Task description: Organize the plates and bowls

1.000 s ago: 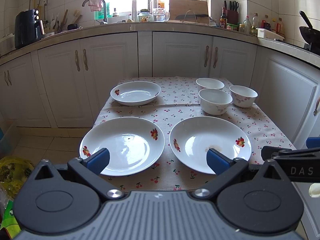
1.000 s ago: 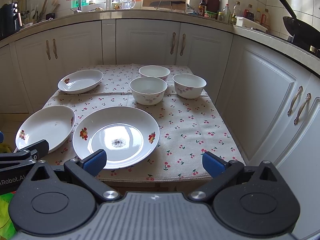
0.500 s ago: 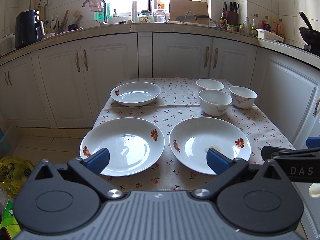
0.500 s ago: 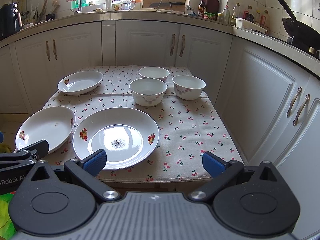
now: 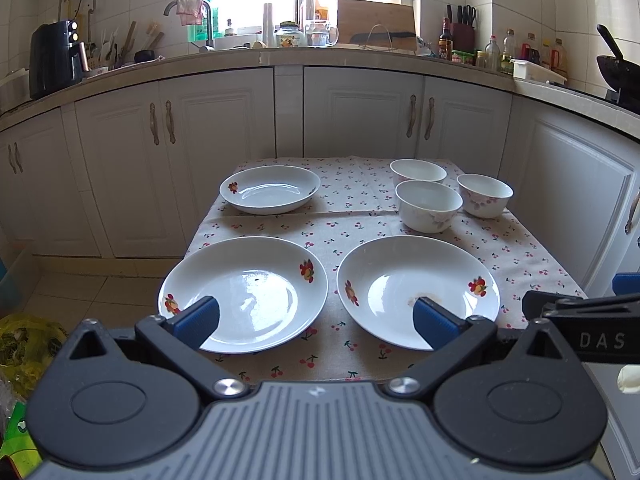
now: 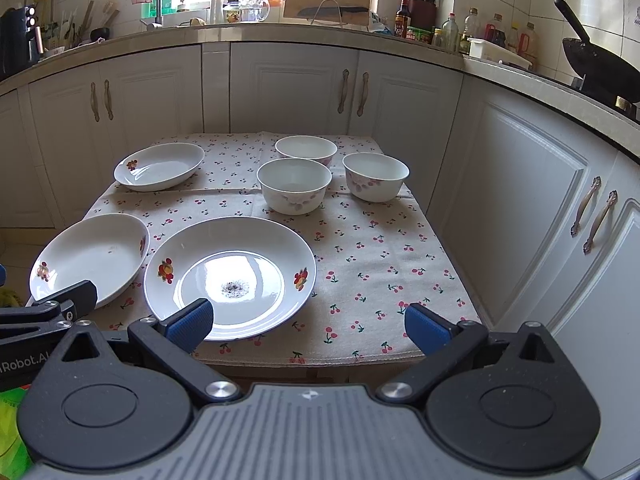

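- The left gripper (image 5: 316,318) hovers at the near edge of the tabletop (image 5: 532,256), its blue-padded fingers (image 5: 198,318) spread wide, holding nothing and touching nothing.
- The right gripper (image 6: 308,320) hangs beside it at the same edge, jaws equally wide and empty, one blue pad seen against the plate rim below and the other against bare cloth.
- A cherry-print tablecloth (image 6: 376,256), matte woven fabric with a stitched hem, covers the tabletop.
- Two glossy white plates, round and shallow with fruit decals on their rims, sit side by side along the near edge: the left plate (image 5: 244,294) towards the near left corner, the right plate (image 5: 418,290) just beside it, a dark speck patch at its centre.
- A third plate (image 5: 270,189), deeper and seemingly oval, rests by the far left corner.
- Three white bowls of smooth glazed ceramic, faintly pink-flowered, cluster near the far right corner: the front bowl (image 6: 294,185), the back bowl (image 6: 306,151) and the right bowl (image 6: 376,176), close together.
- White panelled cabinets (image 6: 296,88) with curved metal handles ring the table.
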Tool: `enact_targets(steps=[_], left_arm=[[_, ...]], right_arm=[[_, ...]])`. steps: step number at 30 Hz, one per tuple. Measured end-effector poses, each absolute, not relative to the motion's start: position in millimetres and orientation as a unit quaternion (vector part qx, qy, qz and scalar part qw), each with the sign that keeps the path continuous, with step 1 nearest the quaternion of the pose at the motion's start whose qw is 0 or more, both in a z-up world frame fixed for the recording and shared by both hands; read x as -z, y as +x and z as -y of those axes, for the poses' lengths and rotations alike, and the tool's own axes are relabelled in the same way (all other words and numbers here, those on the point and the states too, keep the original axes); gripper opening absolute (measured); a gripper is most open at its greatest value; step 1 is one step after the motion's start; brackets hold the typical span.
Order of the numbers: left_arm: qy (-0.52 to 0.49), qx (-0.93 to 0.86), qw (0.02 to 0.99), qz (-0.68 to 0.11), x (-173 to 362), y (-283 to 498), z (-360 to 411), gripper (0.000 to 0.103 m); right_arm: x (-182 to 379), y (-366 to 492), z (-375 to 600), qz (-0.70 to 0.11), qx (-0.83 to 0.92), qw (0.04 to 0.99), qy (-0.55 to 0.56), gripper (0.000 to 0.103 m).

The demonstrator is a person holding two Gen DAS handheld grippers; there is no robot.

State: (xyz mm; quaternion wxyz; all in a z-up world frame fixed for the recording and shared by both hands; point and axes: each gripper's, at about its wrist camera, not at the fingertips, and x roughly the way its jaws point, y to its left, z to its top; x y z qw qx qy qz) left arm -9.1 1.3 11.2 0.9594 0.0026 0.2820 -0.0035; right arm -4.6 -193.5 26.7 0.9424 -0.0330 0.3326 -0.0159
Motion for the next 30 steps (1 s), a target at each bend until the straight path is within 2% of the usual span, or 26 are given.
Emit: enact_targets(steps=[30], left_arm=[[0.000, 0.005, 0.960, -0.281, -10.5, -8.7, -2.0, 0.102]], right_arm=[[-26.4, -7.3, 191.7, -0.326, 0.021, 0.944, -0.039, 0.103]])
